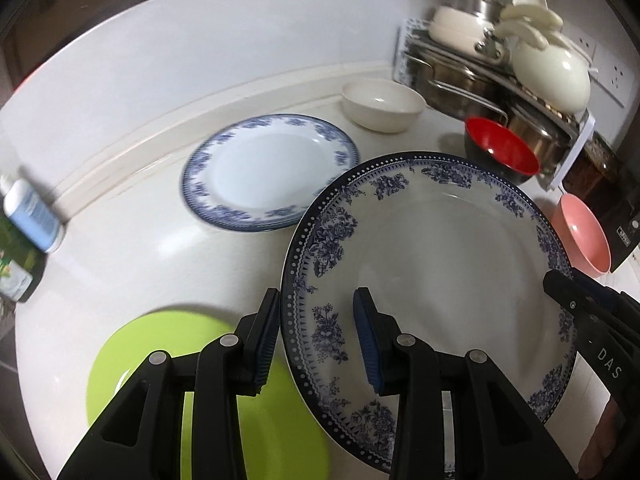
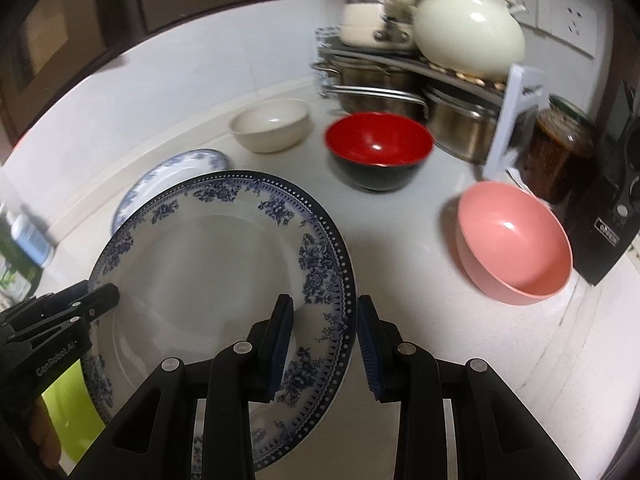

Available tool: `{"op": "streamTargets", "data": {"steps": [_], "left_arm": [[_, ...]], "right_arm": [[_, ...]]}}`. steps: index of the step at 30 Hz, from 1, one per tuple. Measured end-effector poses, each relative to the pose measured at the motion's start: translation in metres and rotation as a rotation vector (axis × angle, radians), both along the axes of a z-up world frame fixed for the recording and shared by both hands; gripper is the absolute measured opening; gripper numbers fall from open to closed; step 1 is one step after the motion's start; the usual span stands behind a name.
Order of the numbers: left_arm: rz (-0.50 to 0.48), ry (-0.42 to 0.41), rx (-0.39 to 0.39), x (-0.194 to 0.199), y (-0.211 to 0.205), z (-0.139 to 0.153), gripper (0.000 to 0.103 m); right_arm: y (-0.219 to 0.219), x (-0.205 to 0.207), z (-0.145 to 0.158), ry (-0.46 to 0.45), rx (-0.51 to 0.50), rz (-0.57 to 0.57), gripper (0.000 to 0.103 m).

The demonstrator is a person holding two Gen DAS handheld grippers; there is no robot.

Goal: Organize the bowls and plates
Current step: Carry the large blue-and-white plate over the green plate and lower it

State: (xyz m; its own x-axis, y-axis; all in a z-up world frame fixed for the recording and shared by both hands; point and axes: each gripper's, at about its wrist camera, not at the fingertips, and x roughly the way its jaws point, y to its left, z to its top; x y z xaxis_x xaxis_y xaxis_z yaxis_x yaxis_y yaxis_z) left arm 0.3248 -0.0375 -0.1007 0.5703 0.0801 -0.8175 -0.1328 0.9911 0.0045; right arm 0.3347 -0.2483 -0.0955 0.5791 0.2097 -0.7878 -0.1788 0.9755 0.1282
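A large blue-flowered plate (image 1: pixel 432 288) sits tilted above the white counter (image 1: pixel 132 240), with a gripper at each side of it. The left gripper (image 1: pixel 316 344) straddles the plate's left rim: one blue-padded finger (image 1: pixel 266 344) lies outside the rim and the other over the plate's face, with a clear gap between them, so it looks spread rather than clamped. The right gripper (image 2: pixel 326 346) straddles the opposite rim in the same way, one finger (image 2: pixel 282 344) over the plate's face and the other outside the edge, also apart; whether either pad actually touches the china cannot be told. In the left wrist view the right gripper's black tip shows at the plate's far right edge, and in the right wrist view the left gripper's tip shows at the plate's left edge. Beneath and to the left of the held plate lies a lime green plate (image 1: pixel 160 360), flat on the counter. A second blue-rimmed plate (image 1: pixel 268 172) lies flat behind, near the wall. Beyond it stands a cream bowl (image 2: pixel 270 124), then a red bowl (image 2: pixel 378 148) with a black outside, and a pink bowl (image 2: pixel 514 240) nearer the right. A metal rack (image 2: pixel 400 76) with steel pots and a cream pot (image 2: pixel 468 32) stands in the corner, a dark jar (image 2: pixel 560 156) beside it
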Motion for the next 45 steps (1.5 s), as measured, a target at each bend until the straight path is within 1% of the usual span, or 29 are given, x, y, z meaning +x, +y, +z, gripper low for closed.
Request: {"op": "streamTargets", "data": {"steps": [9,19,23,31,36,45], "left_arm": [[0.113,-0.037,0.003,-0.049,0.043,0.011,0.037],[0.215,-0.044,0.014,-0.095,0.088,0.012,0.037],[0.241,-0.041,0.015,-0.111,0.105,0.009,0.037],[0.292,-0.009,0.017,-0.137,0.135,-0.001,0.037],[0.307,0.016,0.014,-0.143,0.145,-0.011,0.037],[0.313,0.064,0.000,-0.148,0.156,-0.034,0.036]], "right_arm": [[0.041,-0.023,0.013,-0.031,0.009,0.106,0.034],[0.091,-0.051,0.018,-0.034,0.022,0.214,0.034],[0.108,-0.059,0.015,-0.026,0.023,0.246,0.034],[0.142,-0.078,0.003,0.008,0.015,0.307,0.034],[0.157,-0.085,-0.008,0.037,0.001,0.330,0.034],[0.169,-0.091,-0.027,0.091,-0.032,0.345,0.034]]}}
